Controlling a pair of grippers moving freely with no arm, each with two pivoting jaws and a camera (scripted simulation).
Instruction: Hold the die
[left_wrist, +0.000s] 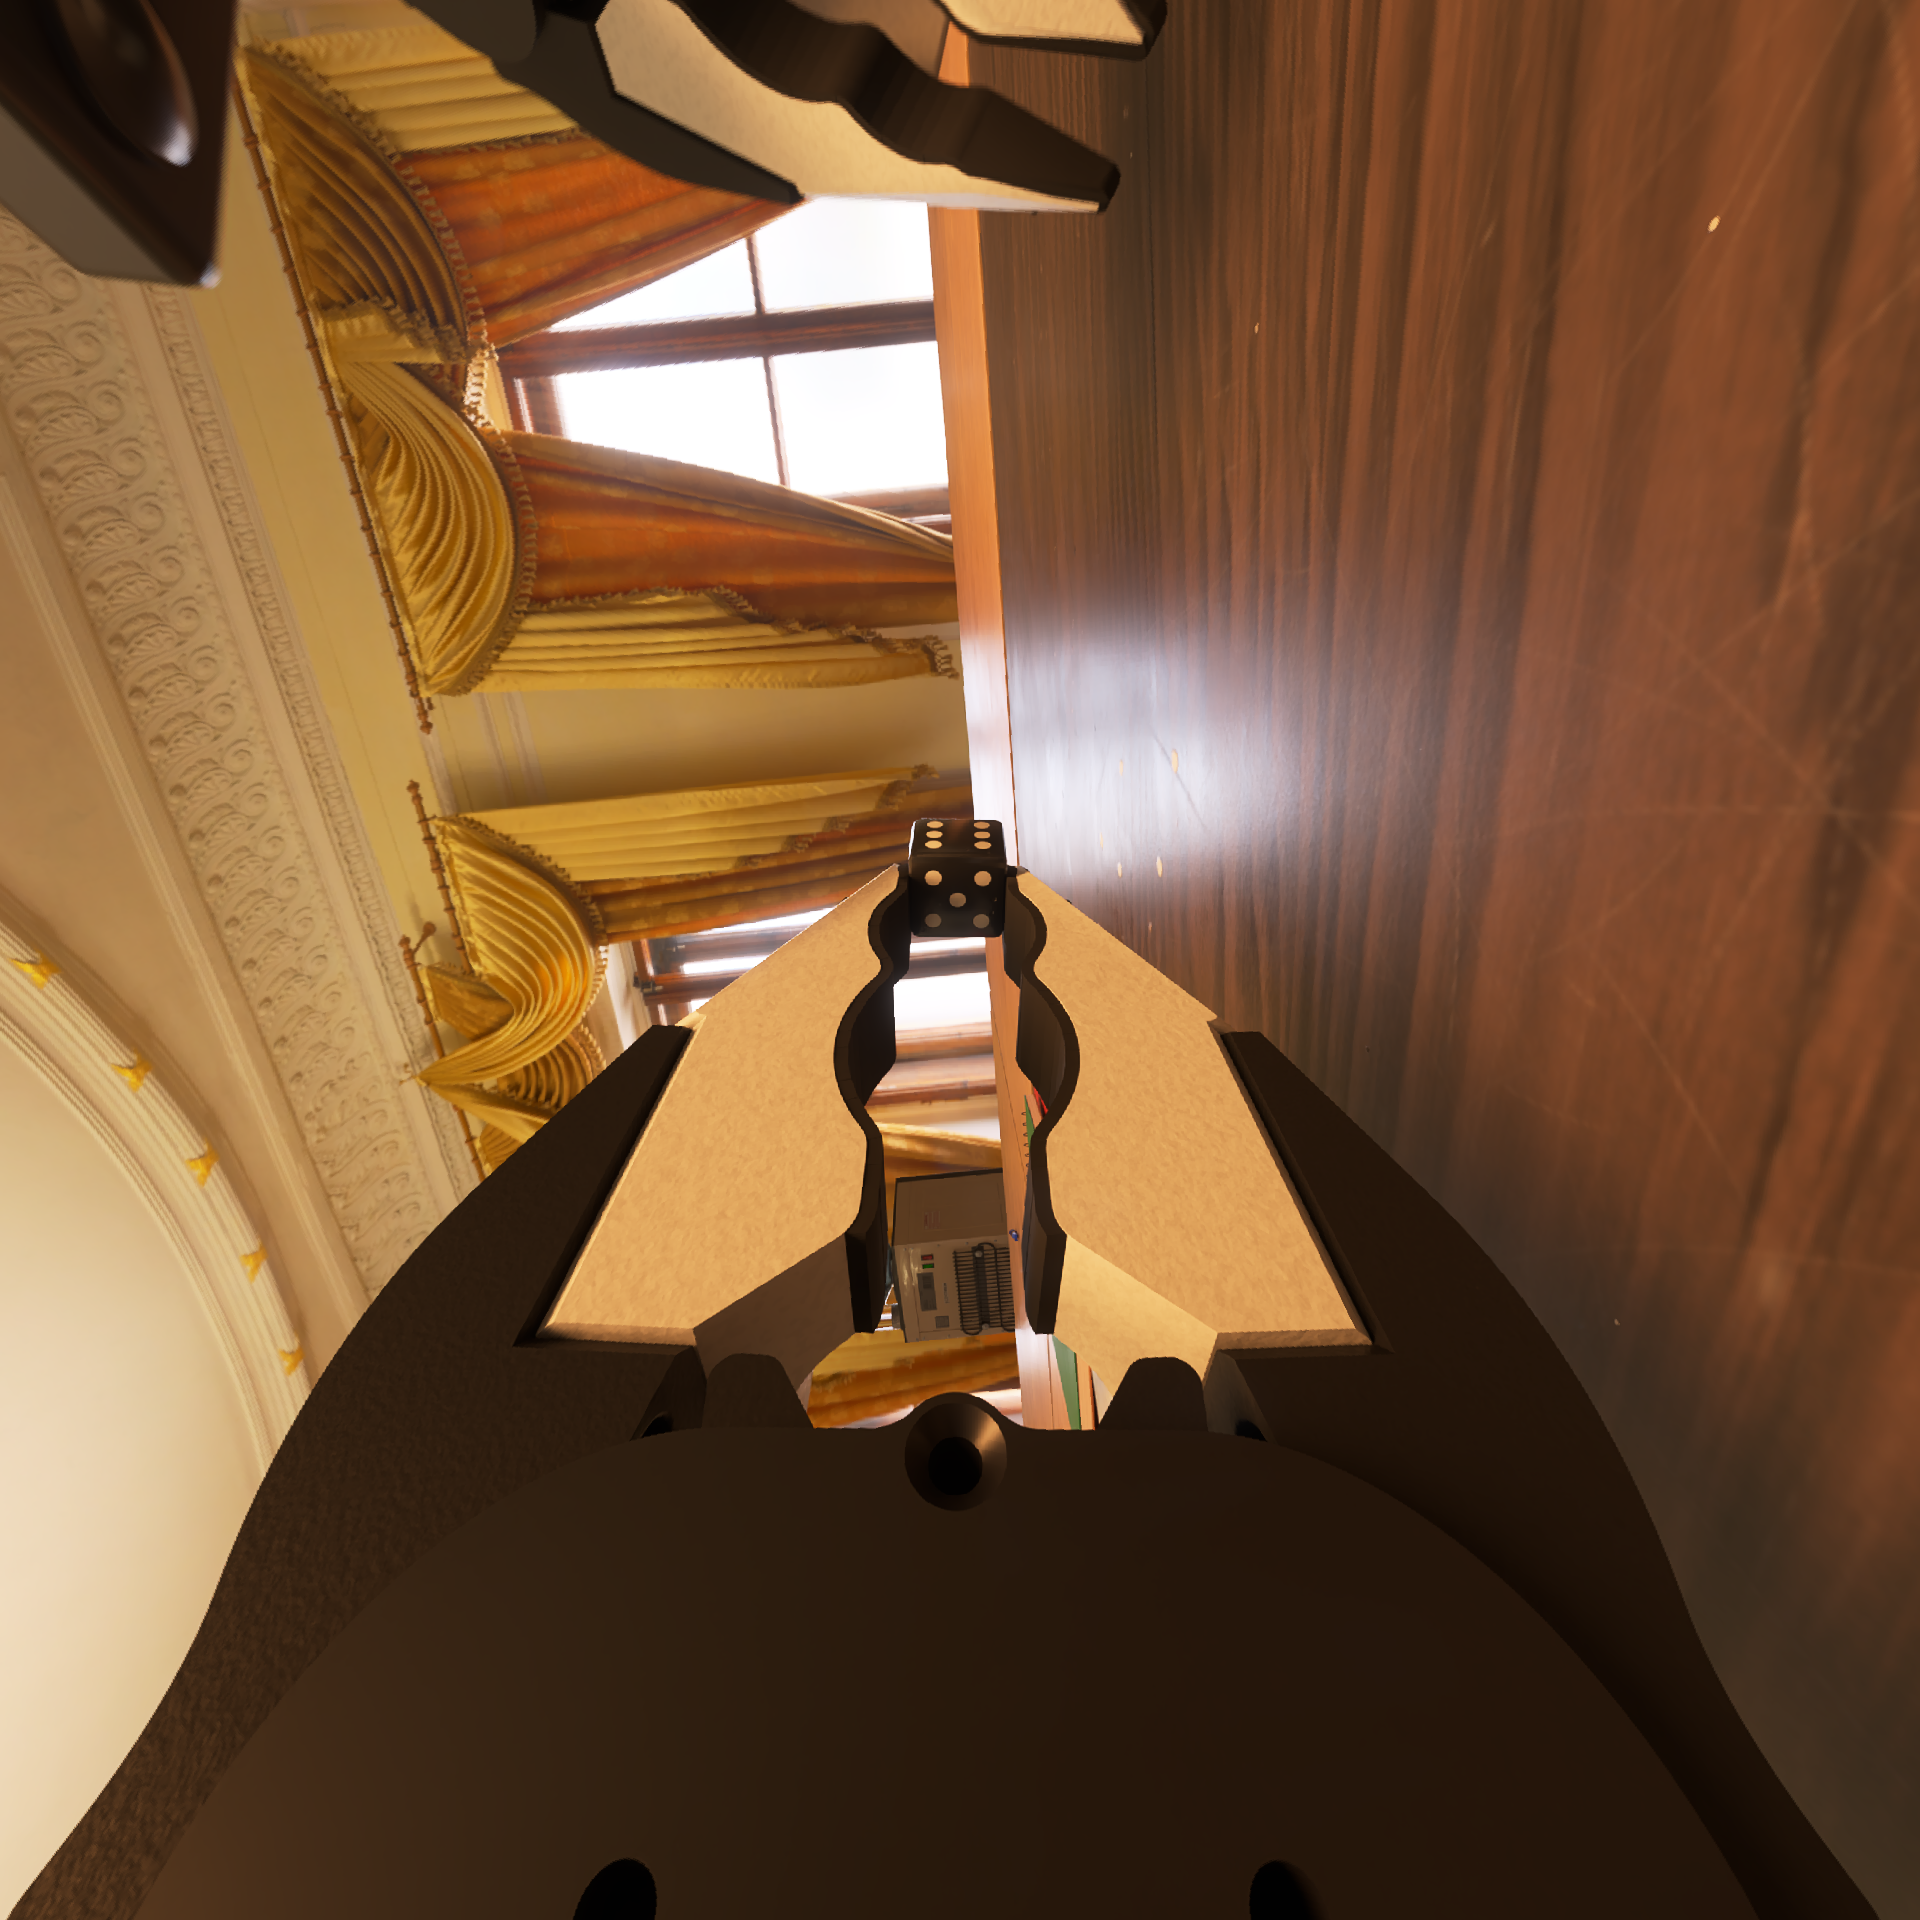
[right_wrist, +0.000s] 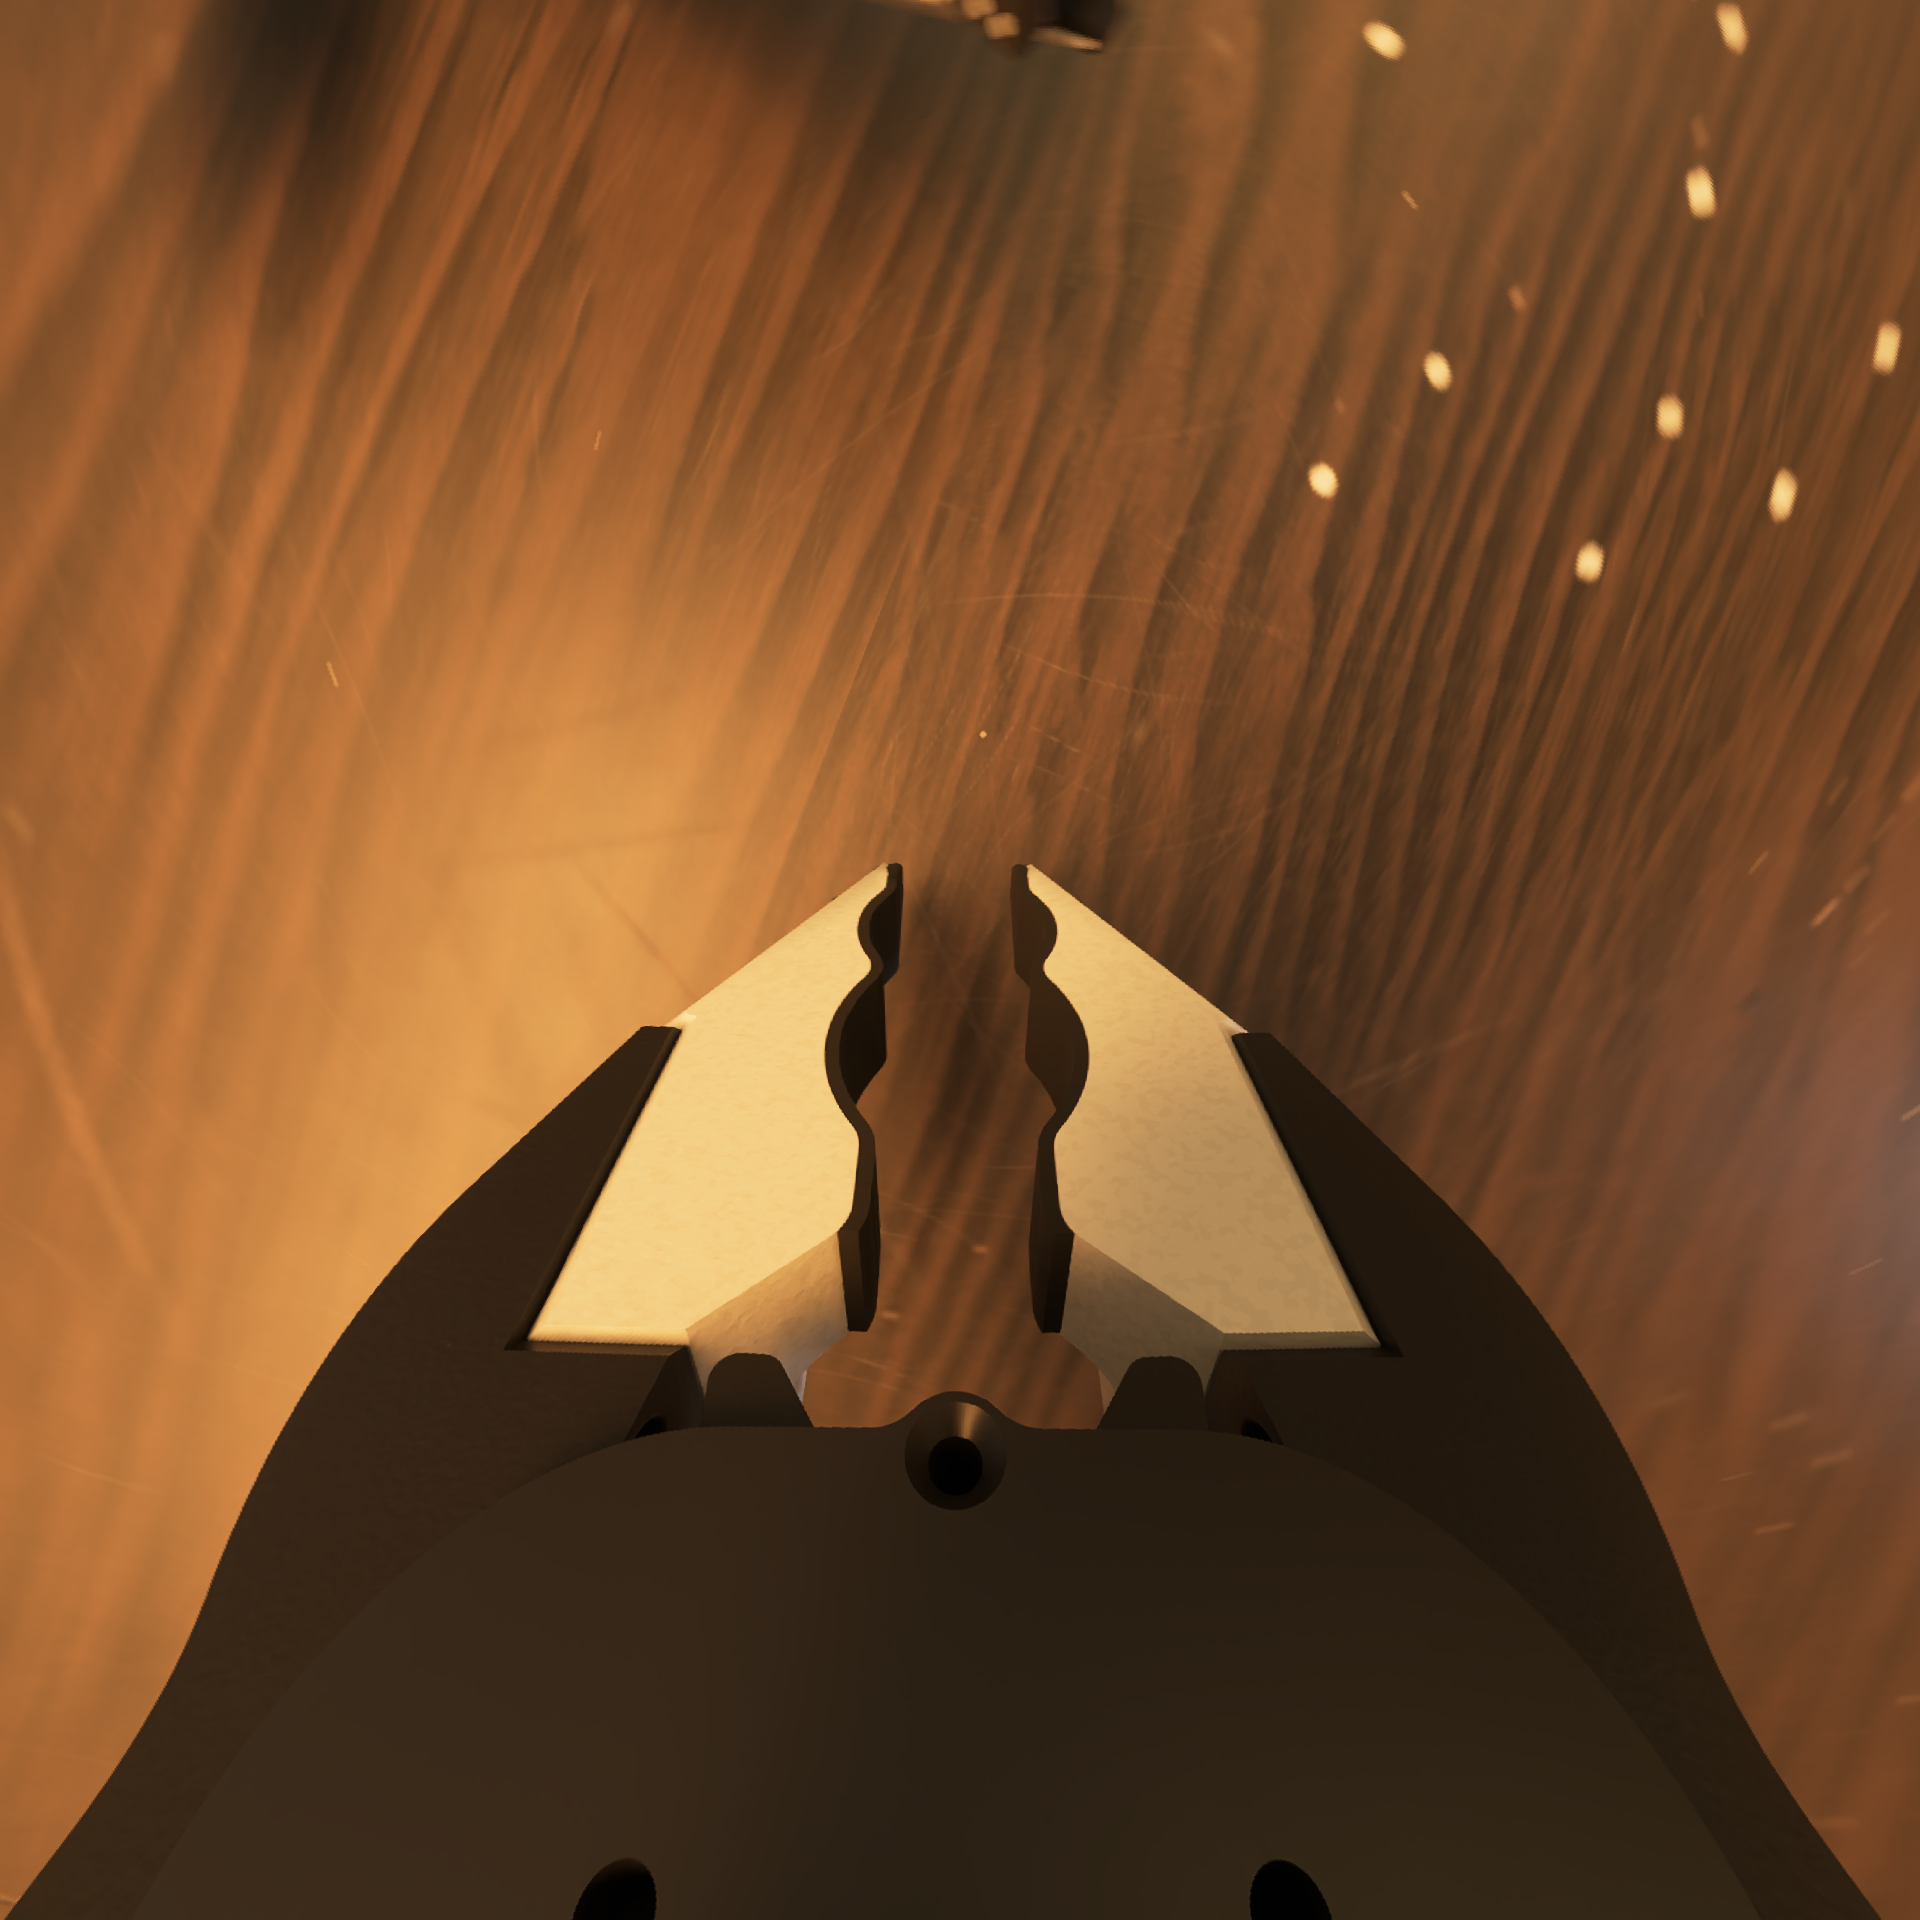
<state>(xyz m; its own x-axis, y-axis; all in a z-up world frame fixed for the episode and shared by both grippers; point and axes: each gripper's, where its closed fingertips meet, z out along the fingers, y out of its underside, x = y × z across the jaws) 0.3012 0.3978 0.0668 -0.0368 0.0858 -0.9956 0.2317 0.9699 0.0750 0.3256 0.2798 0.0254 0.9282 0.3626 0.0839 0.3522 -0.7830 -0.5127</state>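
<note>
The left tongs (left_wrist: 957, 902) pinch a black die (left_wrist: 957, 879) with white pips right at their tips, lifted clear of the wooden desk (left_wrist: 1455, 727). The right tongs (right_wrist: 957, 894) stand slightly parted over bare desk, gripping nothing. Beyond the left tongs hang gold curtains (left_wrist: 623, 582) and a window (left_wrist: 831, 416); a grey device (left_wrist: 951, 1262) shows between the 2 fingers.

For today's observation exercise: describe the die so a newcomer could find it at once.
Start at the wooden table, then follow the left gripper to its fingertips. The die is pinched there, off the tabletop: a small black cube with white pips, the only spotted thing around.
</note>
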